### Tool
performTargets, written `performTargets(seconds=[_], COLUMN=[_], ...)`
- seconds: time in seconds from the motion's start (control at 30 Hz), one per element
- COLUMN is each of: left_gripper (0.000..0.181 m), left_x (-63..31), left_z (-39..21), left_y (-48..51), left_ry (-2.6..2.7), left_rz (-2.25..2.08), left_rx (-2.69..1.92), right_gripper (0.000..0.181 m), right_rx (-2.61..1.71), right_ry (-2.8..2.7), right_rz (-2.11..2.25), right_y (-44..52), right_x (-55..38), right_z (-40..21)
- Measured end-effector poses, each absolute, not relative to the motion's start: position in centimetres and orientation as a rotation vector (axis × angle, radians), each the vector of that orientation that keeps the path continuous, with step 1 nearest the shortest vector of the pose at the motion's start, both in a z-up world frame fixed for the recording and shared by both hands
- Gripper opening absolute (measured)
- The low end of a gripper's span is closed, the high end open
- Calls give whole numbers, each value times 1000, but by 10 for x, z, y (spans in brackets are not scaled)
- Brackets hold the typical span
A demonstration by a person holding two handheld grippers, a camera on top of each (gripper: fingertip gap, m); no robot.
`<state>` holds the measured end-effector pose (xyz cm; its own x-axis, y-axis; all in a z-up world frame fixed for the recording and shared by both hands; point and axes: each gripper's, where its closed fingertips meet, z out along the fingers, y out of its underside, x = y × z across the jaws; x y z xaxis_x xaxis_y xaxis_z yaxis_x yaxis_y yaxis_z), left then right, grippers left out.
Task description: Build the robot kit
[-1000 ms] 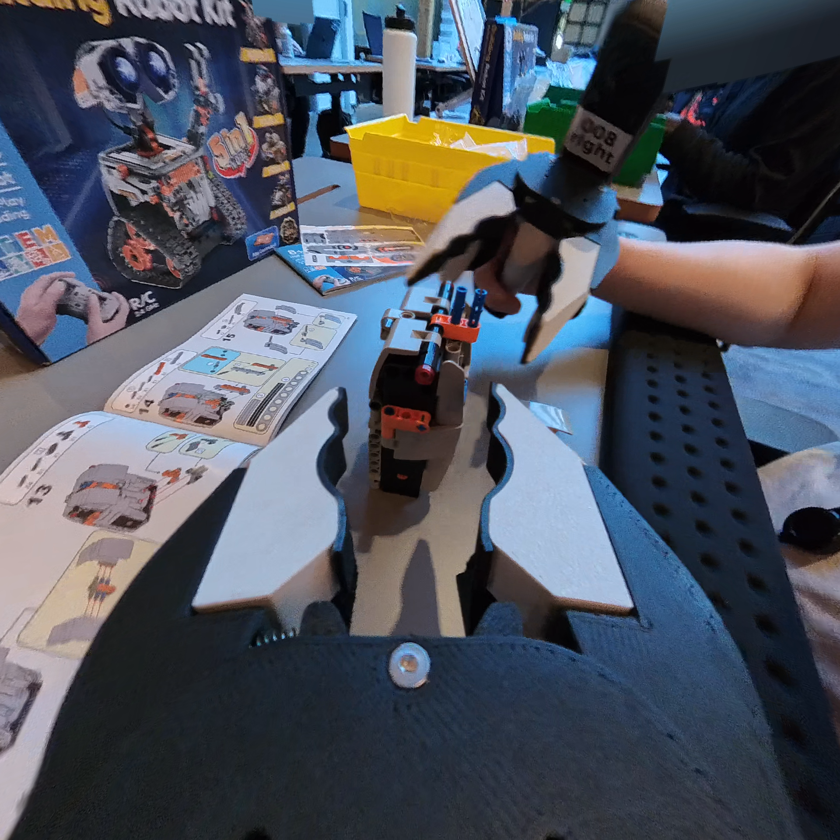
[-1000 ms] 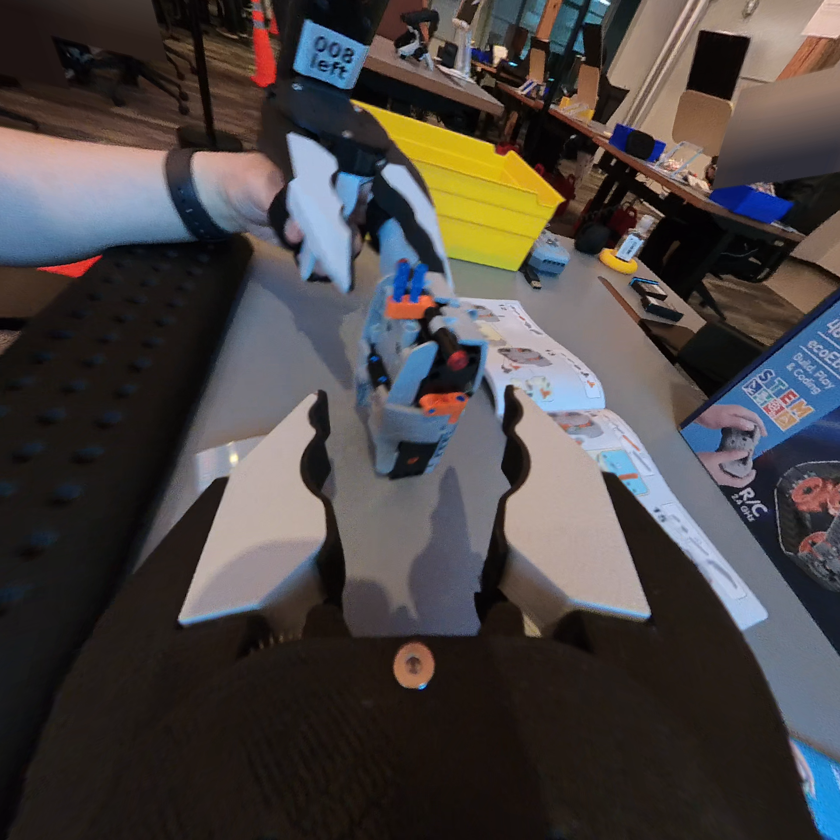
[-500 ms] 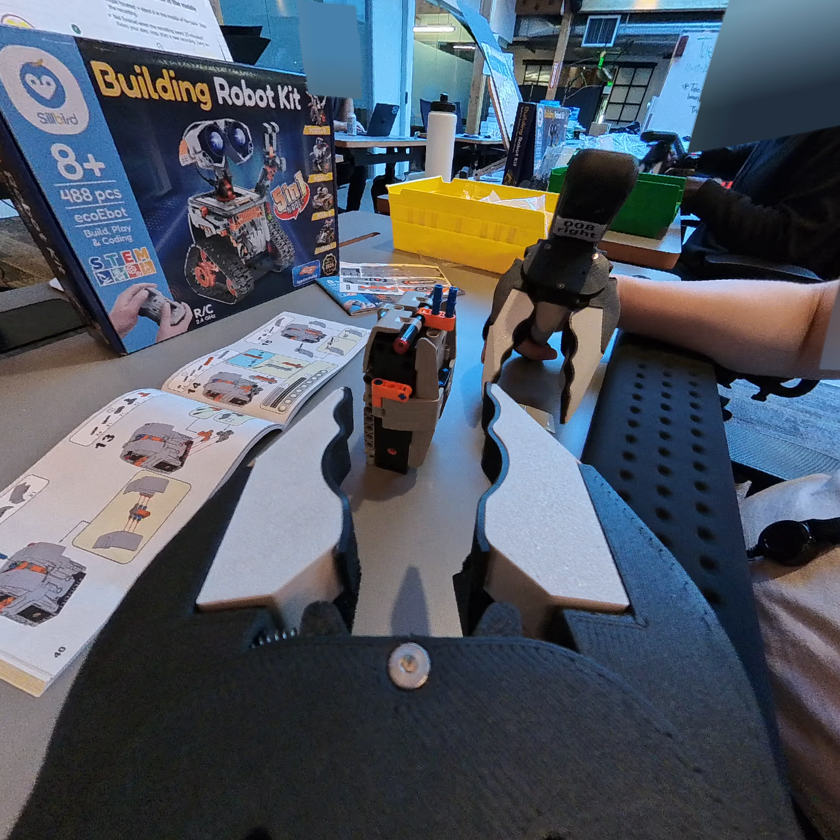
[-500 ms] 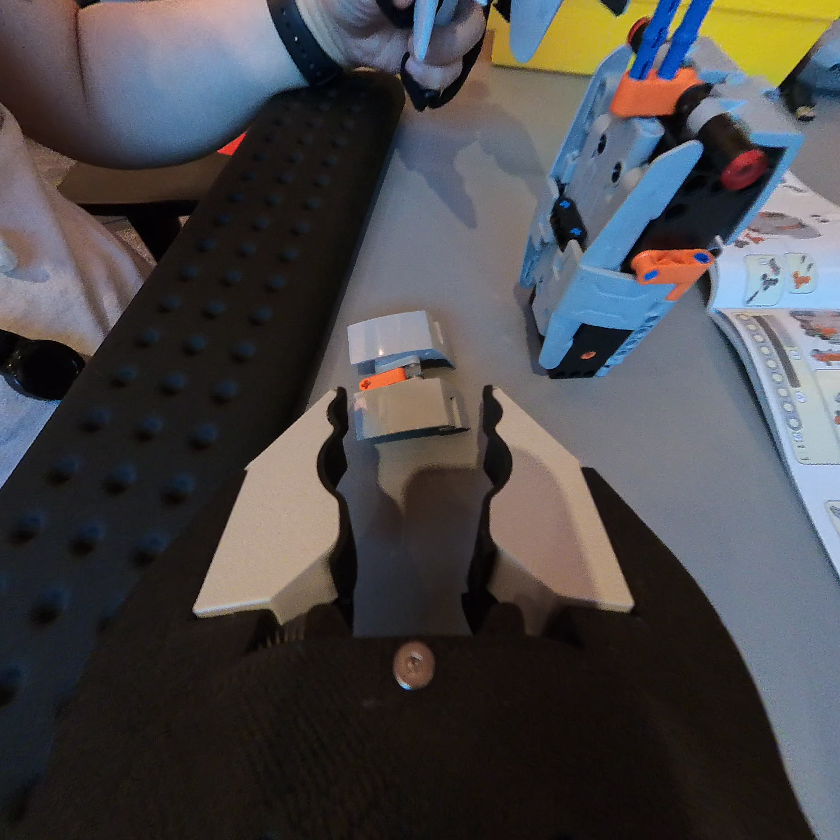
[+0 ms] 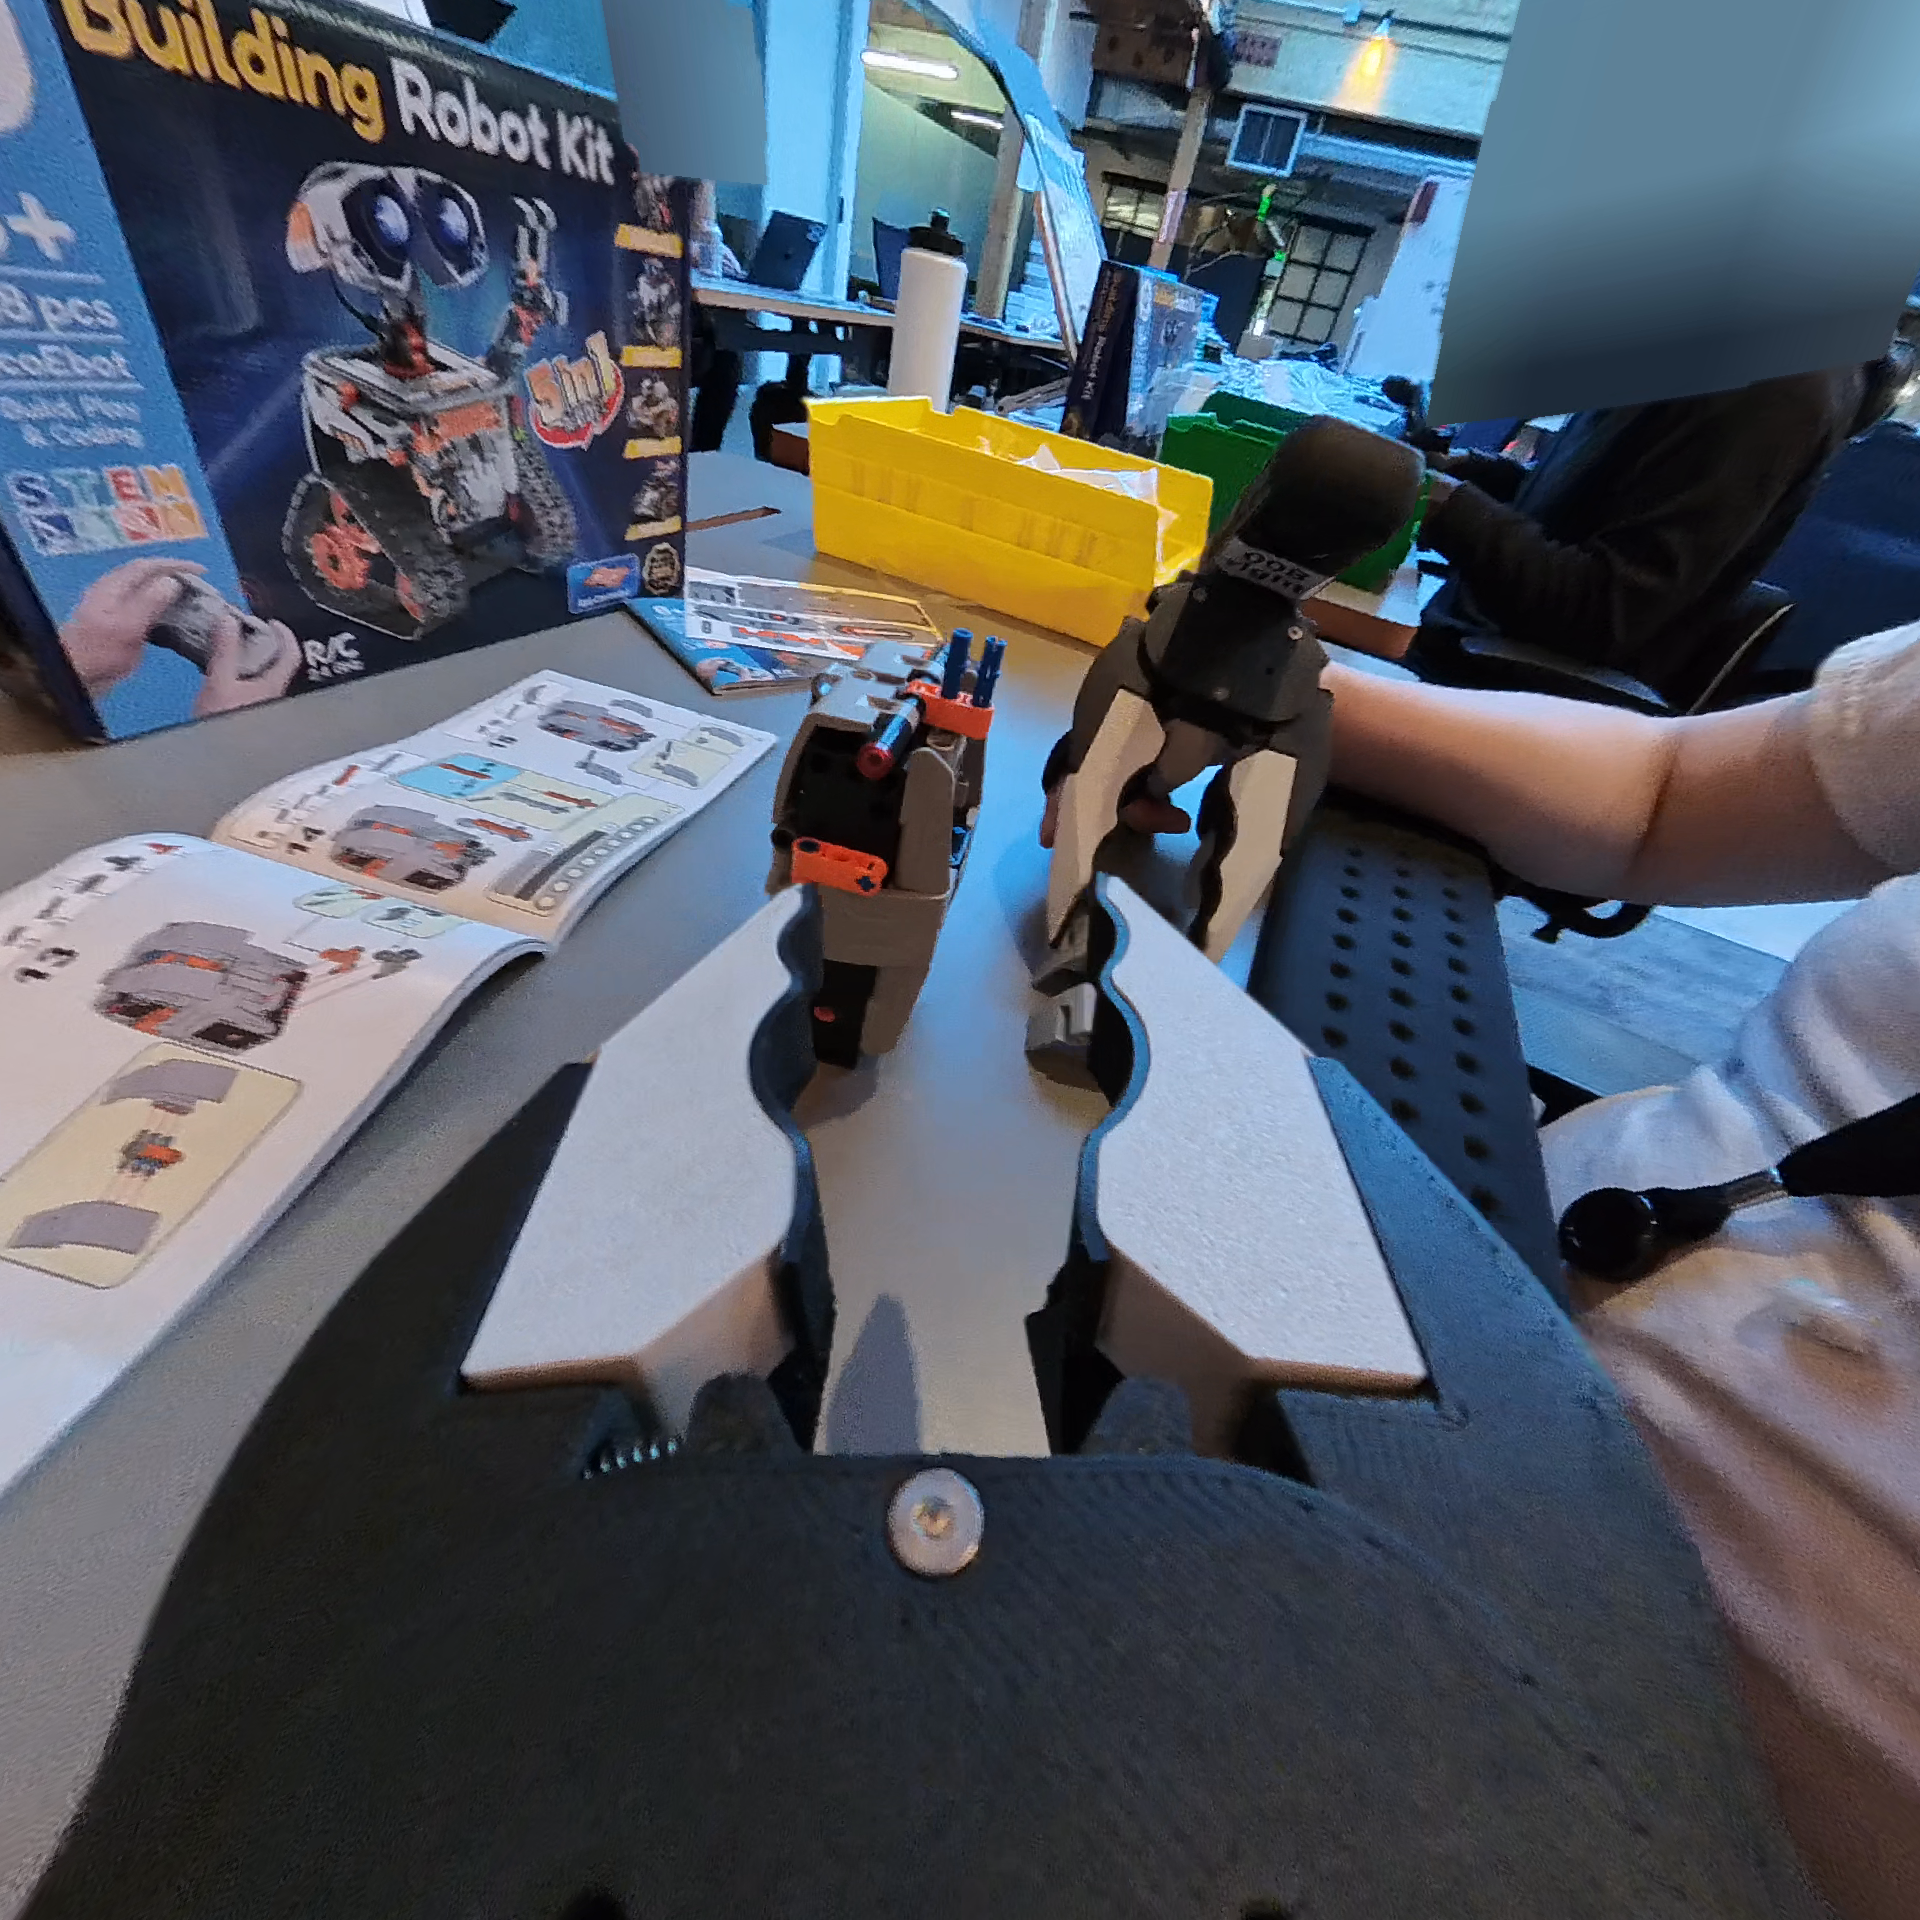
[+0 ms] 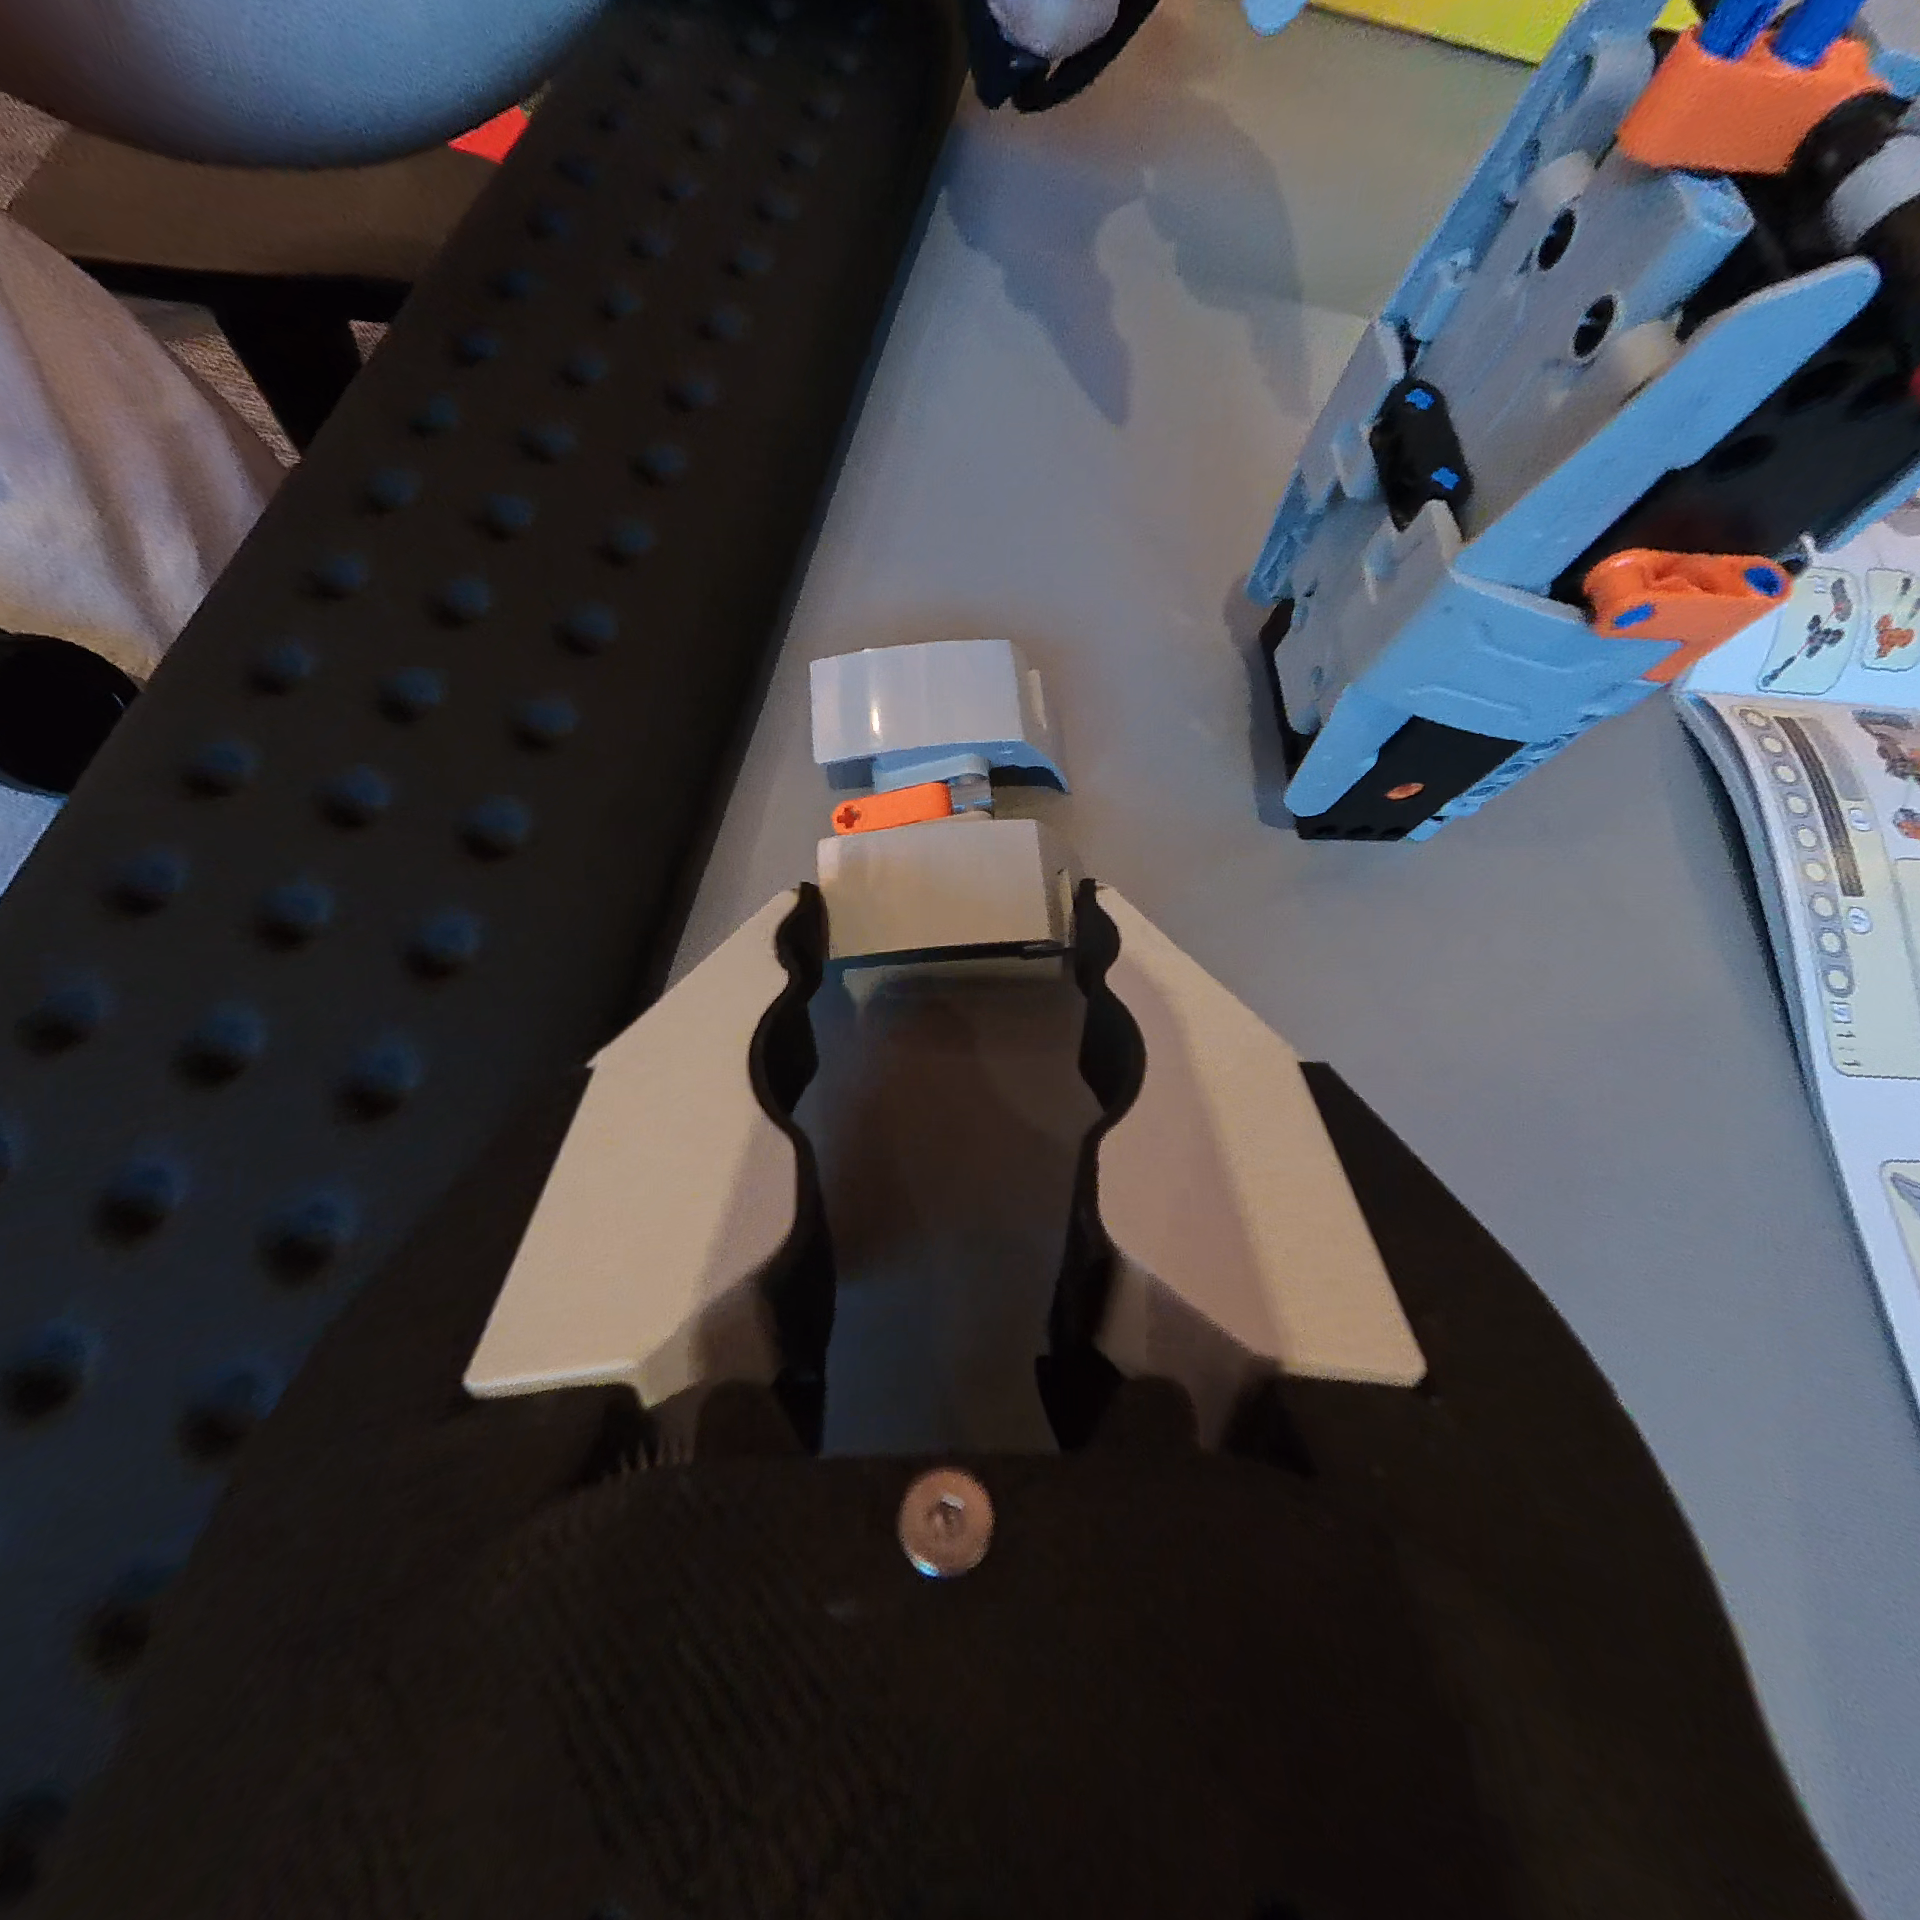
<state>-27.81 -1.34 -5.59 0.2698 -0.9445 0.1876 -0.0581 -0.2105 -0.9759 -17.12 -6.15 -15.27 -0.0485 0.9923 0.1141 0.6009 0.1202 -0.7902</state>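
A grey, black and orange brick assembly (image 5: 883, 831) with two blue pins on top stands upright on the grey table (image 5: 935, 1143). My left gripper (image 5: 951, 914) is open and empty, and the assembly's base sits just inside its left fingertip. In the right wrist view the assembly (image 6: 1558, 468) stands to the far right. My right gripper (image 6: 945, 904) points down at a small grey piece (image 6: 940, 894) with an orange pin, lying flat. Its fingertips press both sides of the piece's near block. In the left wrist view the right gripper (image 5: 1153, 883) stands over that piece (image 5: 1055, 1003), which is partly hidden.
A black studded mat (image 6: 416, 623) runs along the table's near edge, right beside the small piece. An open instruction booklet (image 5: 312, 935) lies to the left, and a kit box (image 5: 312, 364) stands behind it. A yellow bin (image 5: 987, 520), a green bin (image 5: 1226, 447) and a white bottle (image 5: 928, 312) stand farther back. Some 15 centimetres of space lies between my two pairs of fingers.
My right gripper has left the assembly, dropped to the small grey piece by the mat and narrowed onto it. My left gripper has drawn back and shifted right of the assembly.
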Motion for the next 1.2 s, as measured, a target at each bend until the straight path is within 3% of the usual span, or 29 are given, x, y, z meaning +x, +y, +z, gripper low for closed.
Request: performTargets(seconds=[0.4, 0.77, 1.2], left_gripper=[51, 54, 50], left_x=[-269, -260, -261], left_z=[-85, -100, -58], left_y=[-16, -29, -40], left_ry=[1031, 1157, 1062], left_rz=[-1161, -1128, -1248], left_rx=[-1688, -1719, -1530], right_gripper=[43, 43, 42], right_rx=[-1157, -934, -708], right_ry=[-1817, -1785, -1519], right_rz=[161, -112, -387], right_y=[-50, -46, -46], right_x=[-178, -191, -208], right_z=[-142, -127, -69])
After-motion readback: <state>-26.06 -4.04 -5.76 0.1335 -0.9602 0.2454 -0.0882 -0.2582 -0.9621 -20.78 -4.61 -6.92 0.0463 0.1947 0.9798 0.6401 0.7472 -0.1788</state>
